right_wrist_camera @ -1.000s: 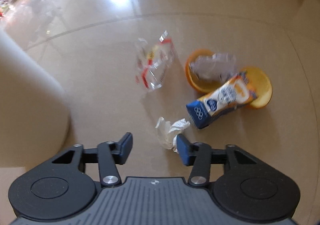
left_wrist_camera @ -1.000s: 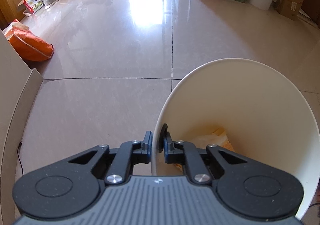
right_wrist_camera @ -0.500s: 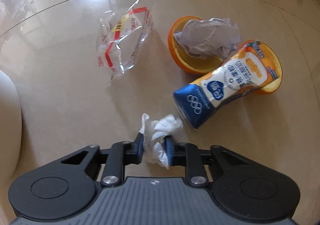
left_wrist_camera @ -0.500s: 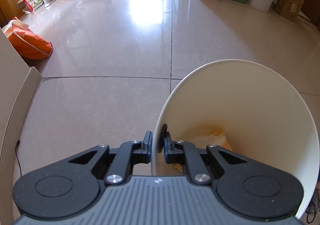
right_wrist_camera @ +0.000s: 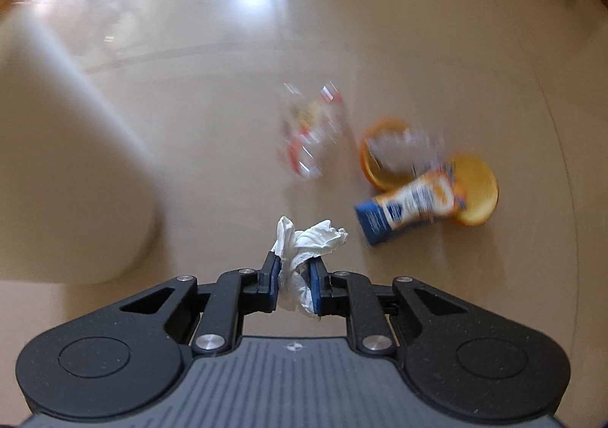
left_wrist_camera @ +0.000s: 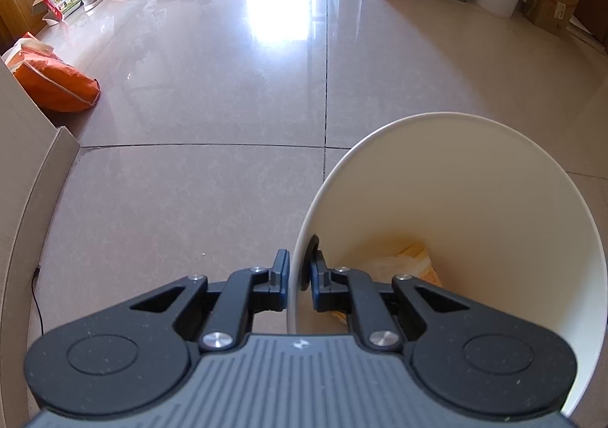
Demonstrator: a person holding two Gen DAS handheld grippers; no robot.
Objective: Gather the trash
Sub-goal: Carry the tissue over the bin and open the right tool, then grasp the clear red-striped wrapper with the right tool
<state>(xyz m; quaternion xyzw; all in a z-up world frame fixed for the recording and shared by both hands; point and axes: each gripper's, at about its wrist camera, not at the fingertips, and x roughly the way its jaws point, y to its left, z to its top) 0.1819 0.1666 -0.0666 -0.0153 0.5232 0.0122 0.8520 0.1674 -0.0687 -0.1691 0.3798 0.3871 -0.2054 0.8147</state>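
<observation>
Right tool (right_wrist_camera: 294, 281) now clenched on crumpled tissue (right_wrist_camera: 304, 241), lifted off floor (right_wrist_camera: 228, 124); left tool (left_wrist_camera: 298, 276) clamps bin (left_wrist_camera: 475, 200) rim, ready for drop.

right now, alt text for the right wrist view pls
The right gripper pinches a crumpled white tissue above a beige floor. Beyond it, blurred, lie a clear wrapper, two orange peel halves and a blue-and-orange carton.
</observation>
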